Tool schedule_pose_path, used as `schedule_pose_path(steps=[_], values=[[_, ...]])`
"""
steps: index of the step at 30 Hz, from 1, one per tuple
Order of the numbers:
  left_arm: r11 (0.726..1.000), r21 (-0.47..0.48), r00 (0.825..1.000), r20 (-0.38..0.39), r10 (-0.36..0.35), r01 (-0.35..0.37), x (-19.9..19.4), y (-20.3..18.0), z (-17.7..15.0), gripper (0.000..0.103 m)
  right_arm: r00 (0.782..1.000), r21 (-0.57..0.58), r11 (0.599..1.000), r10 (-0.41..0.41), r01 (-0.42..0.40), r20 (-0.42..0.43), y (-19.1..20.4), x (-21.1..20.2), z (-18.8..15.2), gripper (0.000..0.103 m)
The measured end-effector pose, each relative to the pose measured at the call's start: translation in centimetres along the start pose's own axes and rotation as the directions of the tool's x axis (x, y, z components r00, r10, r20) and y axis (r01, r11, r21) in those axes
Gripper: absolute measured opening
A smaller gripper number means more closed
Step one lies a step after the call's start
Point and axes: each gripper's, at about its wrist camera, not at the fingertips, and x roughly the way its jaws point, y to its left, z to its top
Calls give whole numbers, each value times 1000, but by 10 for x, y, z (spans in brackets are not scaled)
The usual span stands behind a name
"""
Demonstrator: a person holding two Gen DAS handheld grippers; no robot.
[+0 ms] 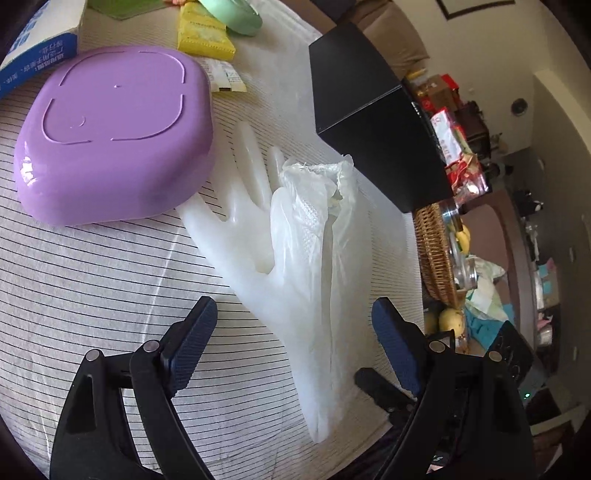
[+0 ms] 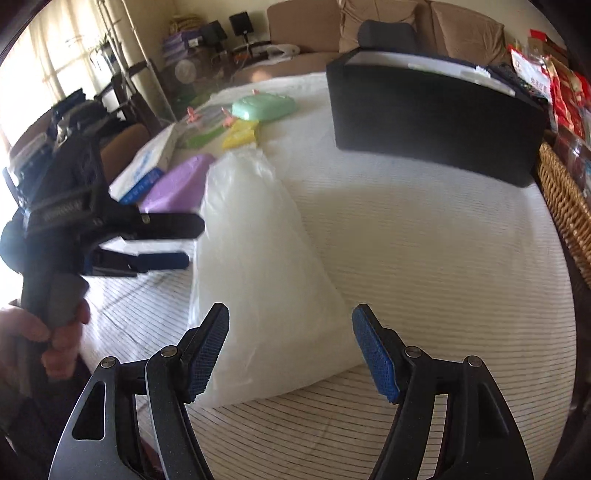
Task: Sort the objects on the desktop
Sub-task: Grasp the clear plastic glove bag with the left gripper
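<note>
A translucent white rubber glove (image 1: 291, 251) lies flat on the striped tablecloth (image 1: 92, 280), its cuff nearest me. My left gripper (image 1: 295, 325) is open, its blue pads on either side of the cuff, not touching it. In the right wrist view the glove (image 2: 255, 266) lies between the pads of my open right gripper (image 2: 290, 325), which hovers at its near end. The left gripper (image 2: 173, 240) shows there at the left, held by a hand, open beside the glove. A purple upturned tray (image 1: 110, 133) lies left of the glove. A black box (image 1: 373, 122) stands behind it.
A blue and white carton (image 1: 33, 48), yellow packets (image 1: 203, 37) and a green lid (image 1: 236, 14) lie at the far side. A wicker basket (image 1: 434, 254) with fruit and jars stands off the table's right edge. A sofa (image 2: 388, 26) is behind the table.
</note>
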Motion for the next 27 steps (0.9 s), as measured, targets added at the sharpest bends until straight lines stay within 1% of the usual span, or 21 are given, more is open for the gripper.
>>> schedule_pose_path(steps=[2,3,5,7,9,12,13,14,15,16,17,19,20,22,24,27], values=[[1000,25,1000,7,10,-10,4,-6,0,89,999,-2,1000,-7,6,-37,3,10,-7,72],[999,44,1000,14,23,-23,7,-10,0,89,999,-5,1000,-9,9,-44,4,13,-9,74],[996,79,999,27,39,-41,12,-17,0,92,999,-17,1000,-16,16,-37,8,13,-11,74],[993,107,999,32,41,-44,18,-24,-1,94,1000,-11,1000,-4,3,-27,7,12,-12,74],[989,140,999,22,41,-44,23,-30,-2,93,1000,0,1000,5,-5,-25,6,13,-12,74],[983,176,998,20,58,-60,27,-36,-4,88,1000,4,1000,9,-8,-22,5,12,-14,74],[982,176,997,25,66,-70,27,-36,-4,80,1000,6,1000,11,-11,-21,4,12,-14,74],[982,170,997,27,77,-80,27,-35,-2,64,1000,6,1000,13,-12,-22,4,12,-14,74],[984,159,996,22,82,-84,28,-32,0,52,1000,7,1000,14,-14,-21,4,13,-14,74],[988,137,997,6,76,-76,29,-26,1,33,1000,10,1000,16,-16,-20,3,12,-14,74],[992,111,998,-13,59,-57,31,-20,3,24,1000,12,1000,18,-17,-18,2,12,-14,74],[995,89,999,-18,37,-35,31,-15,3,20,1000,12,1000,21,-21,-15,2,11,-14,74],[994,100,999,-14,36,-35,30,-17,2,16,1000,9,1000,19,-19,-15,3,11,-14,74],[991,131,1000,5,26,-27,27,-23,1,13,1000,5,1000,15,-15,-12,4,10,-14,74],[989,147,1000,12,12,-14,25,-27,0,11,1000,9,1000,10,-10,5,4,6,-13,72],[992,126,1000,5,-16,15,24,-24,1,10,998,28,1000,-11,9,60,-1,-5,-11,72]])
